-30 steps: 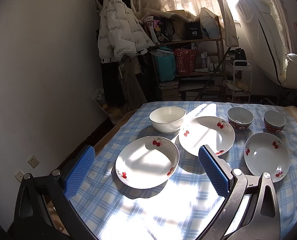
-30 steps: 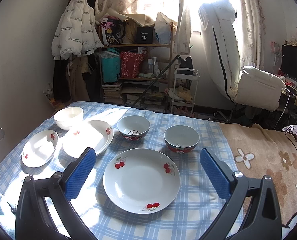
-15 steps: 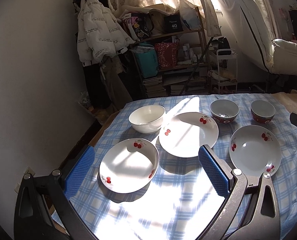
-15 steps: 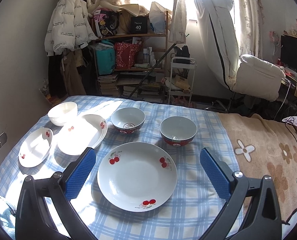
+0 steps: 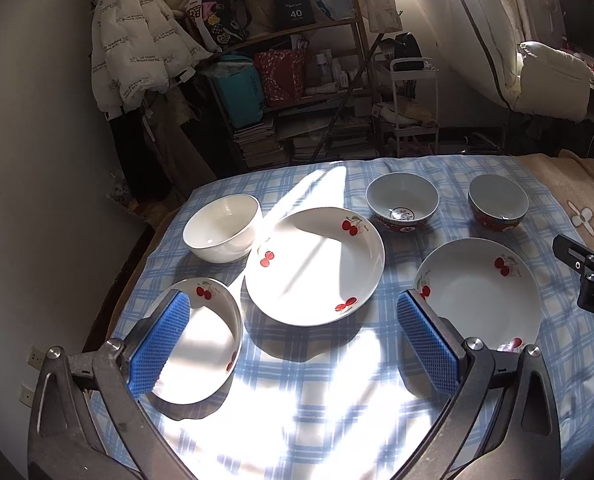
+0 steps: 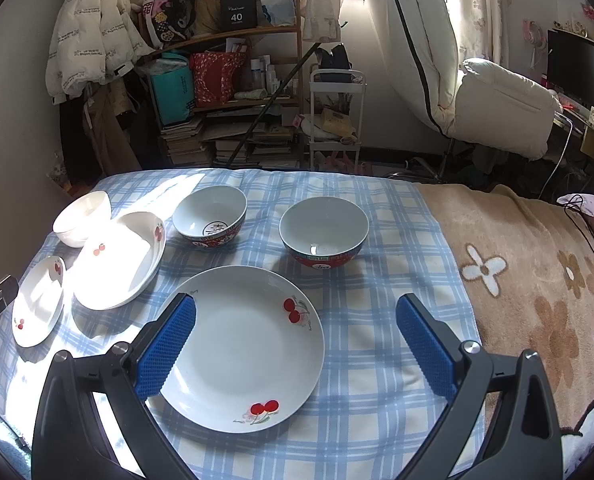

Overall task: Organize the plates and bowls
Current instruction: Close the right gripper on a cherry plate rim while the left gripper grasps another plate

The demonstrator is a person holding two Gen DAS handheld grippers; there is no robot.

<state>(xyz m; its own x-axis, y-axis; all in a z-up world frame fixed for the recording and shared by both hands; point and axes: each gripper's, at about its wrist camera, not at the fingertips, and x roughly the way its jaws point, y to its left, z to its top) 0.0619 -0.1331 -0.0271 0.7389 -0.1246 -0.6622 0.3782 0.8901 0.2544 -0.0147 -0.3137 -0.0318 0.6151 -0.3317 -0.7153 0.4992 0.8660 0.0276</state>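
Note:
Three white cherry-print plates lie on the blue checked cloth: a small one (image 5: 205,340) at the left, a large one (image 5: 315,266) in the middle, another (image 5: 477,292) at the right. Behind them stand a white bowl (image 5: 221,228) and two red-sided bowls (image 5: 403,202) (image 5: 497,202). My left gripper (image 5: 293,344) hovers open above the cloth, its left pad over the small plate. My right gripper (image 6: 297,348) hangs open above the right plate (image 6: 243,348), with both red-sided bowls (image 6: 211,216) (image 6: 323,232) just beyond. Neither holds anything.
A beige flowered blanket (image 6: 537,280) covers the surface right of the cloth. Behind the table are a cluttered shelf (image 6: 233,92), a small white cart (image 6: 337,116), a hanging white jacket (image 5: 137,52) and a white chair (image 6: 497,104). The left table edge (image 5: 137,264) drops off near the wall.
My left gripper has swung right and come lower, so the small plate now sits under its left pad. My right gripper has moved slightly closer over its plate. No dish has shifted.

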